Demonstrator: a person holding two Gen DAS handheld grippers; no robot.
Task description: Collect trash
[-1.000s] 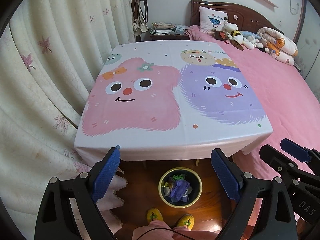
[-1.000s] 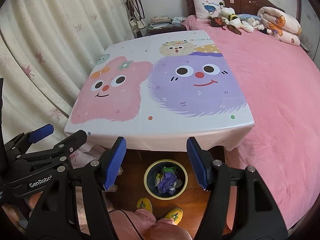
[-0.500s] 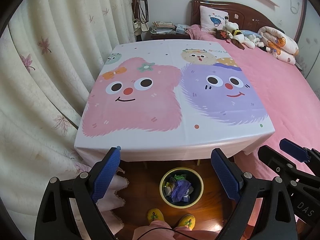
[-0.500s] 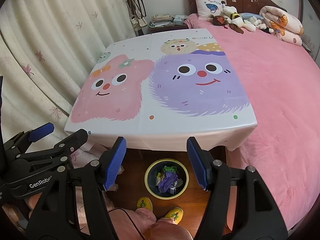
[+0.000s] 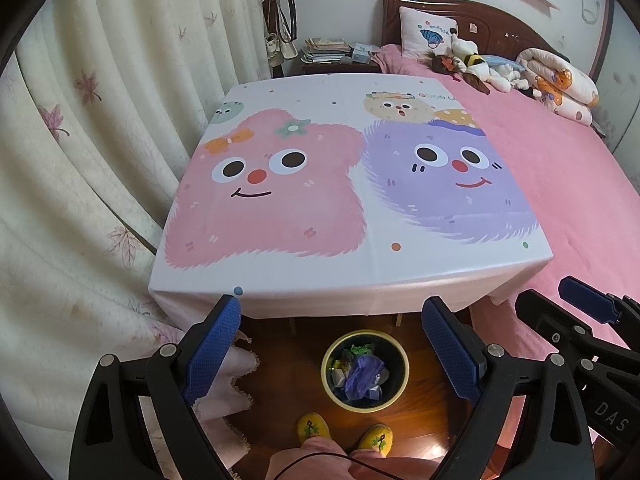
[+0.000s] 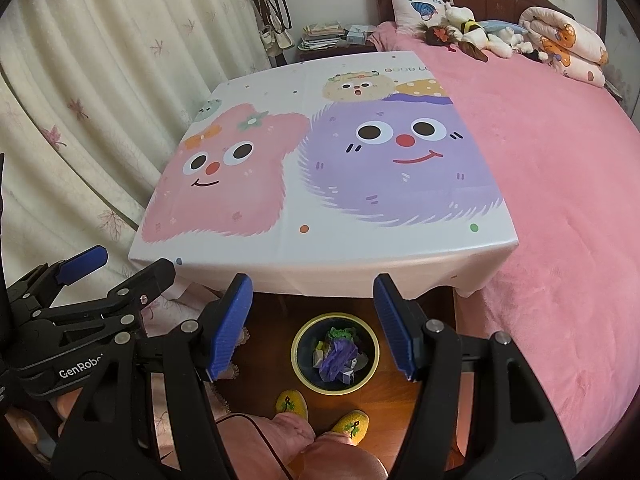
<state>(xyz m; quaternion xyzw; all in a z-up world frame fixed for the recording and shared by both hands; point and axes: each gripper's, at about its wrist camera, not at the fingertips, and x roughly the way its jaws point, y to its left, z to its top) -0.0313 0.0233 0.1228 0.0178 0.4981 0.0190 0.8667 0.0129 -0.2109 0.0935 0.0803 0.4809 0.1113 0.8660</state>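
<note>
A round bin (image 5: 403, 364) (image 6: 375, 350) with a yellow rim stands on the wooden floor just in front of the table. Inside it lies crumpled trash (image 5: 362, 372) (image 6: 338, 354), purple, green and grey pieces. My left gripper (image 5: 332, 312) hangs high above the bin, open, with nothing between its blue pads. My right gripper (image 6: 314, 290) is beside it on the right, also open and empty, and its tip shows in the left wrist view (image 5: 584, 300). The left gripper shows at the left edge of the right wrist view (image 6: 116, 262).
A table (image 5: 280, 296) (image 6: 360, 268) under a cartoon-monster cloth stands right behind the bin. A pink bed (image 5: 568, 168) adjoins it on the right, cream curtains (image 5: 80, 160) hang on the left. A person's yellow slippers (image 5: 314, 428) stand by the bin.
Both views have drifted slightly, so the table sits a touch lower and further right in frame. Both grippers keep the same opening, and the bin's contents are unchanged.
</note>
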